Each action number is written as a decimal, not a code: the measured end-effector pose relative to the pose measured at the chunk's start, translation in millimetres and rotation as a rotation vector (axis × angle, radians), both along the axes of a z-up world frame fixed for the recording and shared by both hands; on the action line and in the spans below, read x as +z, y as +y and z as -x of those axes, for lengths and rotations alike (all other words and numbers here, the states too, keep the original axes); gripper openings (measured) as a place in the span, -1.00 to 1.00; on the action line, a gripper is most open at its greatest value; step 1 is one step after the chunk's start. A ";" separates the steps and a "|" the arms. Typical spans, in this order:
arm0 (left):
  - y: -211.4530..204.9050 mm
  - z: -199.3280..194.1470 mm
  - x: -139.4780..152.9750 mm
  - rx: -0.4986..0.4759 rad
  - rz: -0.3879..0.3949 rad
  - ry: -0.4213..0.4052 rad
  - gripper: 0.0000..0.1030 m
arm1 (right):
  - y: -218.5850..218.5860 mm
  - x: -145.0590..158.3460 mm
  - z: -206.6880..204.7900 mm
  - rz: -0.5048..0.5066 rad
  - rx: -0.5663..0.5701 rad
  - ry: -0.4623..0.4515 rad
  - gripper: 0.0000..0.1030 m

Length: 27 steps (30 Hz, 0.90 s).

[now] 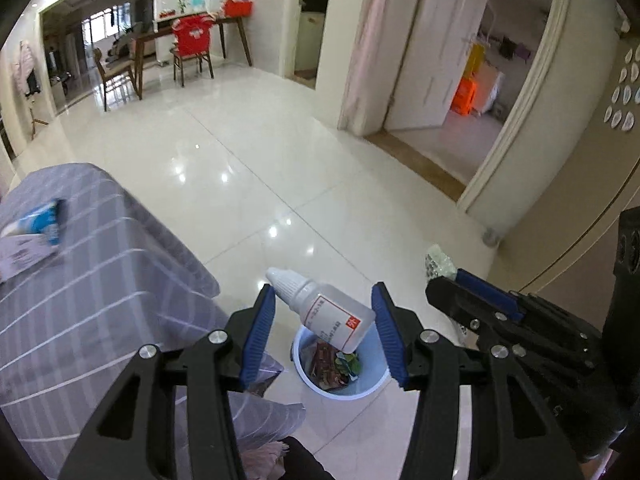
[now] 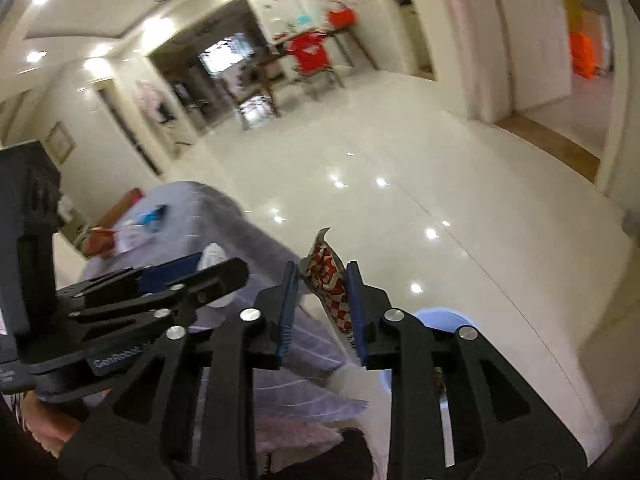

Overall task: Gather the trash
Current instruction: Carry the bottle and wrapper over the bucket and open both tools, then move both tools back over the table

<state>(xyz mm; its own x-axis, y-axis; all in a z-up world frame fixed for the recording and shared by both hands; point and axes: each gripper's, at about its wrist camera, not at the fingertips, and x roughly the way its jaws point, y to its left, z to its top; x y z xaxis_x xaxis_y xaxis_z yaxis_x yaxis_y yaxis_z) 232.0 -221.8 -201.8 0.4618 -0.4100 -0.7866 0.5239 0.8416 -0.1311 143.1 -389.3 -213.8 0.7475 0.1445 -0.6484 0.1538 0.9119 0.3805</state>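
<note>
My left gripper (image 1: pixel 324 300) is shut on a white dropper bottle (image 1: pixel 328 312), which lies slantwise between the blue pads, cap on the left pad and base on the right. Directly below stands a light blue bin (image 1: pixel 372 384) holding several wrappers. My right gripper (image 2: pixel 322 276) grips a red-and-white checkered snack wrapper (image 2: pixel 332 280); it lies along the right pad and its crumpled edge touches the left pad's tip. The bin's rim (image 2: pixel 440 316) shows just beyond that gripper. In the left wrist view the right gripper (image 1: pixel 448 280) is to the right of the bin, wrapper (image 1: pixel 438 260) sticking out.
A grey striped cloth (image 1: pixel 100 280) covers a surface left of the bin, with a blue packet (image 1: pixel 44 220) and papers on it. Glossy white floor tiles (image 1: pixel 260 152) spread ahead. A wall and doorframe (image 1: pixel 520 140) stand close on the right. A dining table with chairs (image 1: pixel 188 48) is far back.
</note>
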 end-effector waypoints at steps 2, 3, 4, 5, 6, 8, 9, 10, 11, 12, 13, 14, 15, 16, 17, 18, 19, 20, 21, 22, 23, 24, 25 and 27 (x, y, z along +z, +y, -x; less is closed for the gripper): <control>-11.8 -3.9 -12.5 -0.008 -0.011 0.023 -0.04 | -10.8 -9.1 1.1 -0.001 -0.026 0.015 -0.32; -16.0 -4.8 -17.1 -0.011 -0.018 0.029 -0.04 | -17.5 -14.3 2.7 -0.004 -0.040 0.021 -0.14; -20.5 -7.8 -22.8 -0.016 -0.024 0.041 -0.04 | -24.1 -18.8 5.1 -0.013 -0.051 0.021 -0.07; -24.2 -9.0 -28.1 -0.024 -0.024 0.055 -0.04 | -29.6 -22.2 7.9 -0.021 -0.064 0.021 -0.01; -27.7 -9.0 -30.7 -0.028 -0.028 0.061 -0.04 | -36.6 -25.0 10.4 -0.030 -0.069 0.022 -0.01; -36.4 -7.6 -39.3 -0.043 -0.048 0.064 -0.04 | -43.3 -28.5 14.2 -0.043 -0.080 0.019 -0.01; -38.5 -6.9 -41.6 -0.048 -0.051 0.066 -0.04 | -45.9 -30.1 15.6 -0.043 -0.087 0.019 -0.01; -43.5 -6.2 -45.5 -0.058 -0.054 0.074 -0.04 | -48.0 -31.3 16.4 -0.043 -0.093 0.017 -0.01; -46.7 -5.2 -47.3 -0.064 -0.057 0.075 -0.04 | -49.1 -31.9 18.7 -0.043 -0.099 0.013 0.02; -50.5 -4.1 -49.4 -0.072 -0.063 0.075 -0.04 | -52.2 -32.4 21.1 -0.041 -0.106 0.010 0.06; -54.7 -3.5 -50.4 -0.077 -0.067 0.074 -0.04 | -54.9 -32.3 23.7 -0.034 -0.117 0.005 0.06; -59.9 -3.7 -51.3 -0.081 -0.070 0.073 -0.04 | -55.1 -32.4 23.5 -0.027 -0.126 0.003 0.09; -64.2 -3.1 -52.1 -0.089 -0.072 0.074 -0.04 | -57.4 -32.3 25.7 -0.017 -0.141 0.003 0.11; -70.6 -2.5 -52.8 -0.092 -0.074 0.073 -0.04 | -60.2 -32.1 28.3 -0.011 -0.157 -0.001 0.11; -75.0 -2.4 -52.8 -0.096 -0.077 0.070 -0.04 | -59.9 -31.9 28.5 -0.004 -0.169 -0.005 0.11; -78.9 -2.6 -52.4 -0.100 -0.079 0.069 -0.04 | -62.6 -30.6 31.6 0.013 -0.195 -0.012 0.13; -81.6 -2.3 -52.4 -0.107 -0.081 0.068 -0.04 | -64.4 -29.7 33.8 0.015 -0.209 -0.019 0.15; -82.5 -1.9 -51.8 -0.111 -0.082 0.066 -0.04 | -65.0 -29.4 34.3 0.011 -0.215 -0.025 0.18; -85.3 -1.4 -51.3 -0.114 -0.084 0.064 -0.04 | -67.6 -28.4 36.6 0.004 -0.224 -0.034 0.18; -90.5 -1.1 -50.9 -0.118 -0.084 0.063 -0.04 | -69.9 -27.4 38.3 0.001 -0.233 -0.040 0.18; -92.5 -1.5 -50.3 -0.120 -0.082 0.061 -0.04 | -72.2 -26.0 40.6 0.001 -0.245 -0.046 0.19; -93.2 -1.7 -50.1 -0.122 -0.082 0.059 -0.04 | -73.5 -24.9 42.2 0.001 -0.251 -0.053 0.19; -96.0 -1.7 -48.4 -0.125 -0.079 0.057 -0.03 | -74.2 -23.9 43.8 0.002 -0.259 -0.061 0.19; -100.9 -3.0 -43.9 -0.124 -0.063 0.054 -0.02 | -78.5 -23.5 47.6 -0.002 -0.271 -0.065 0.23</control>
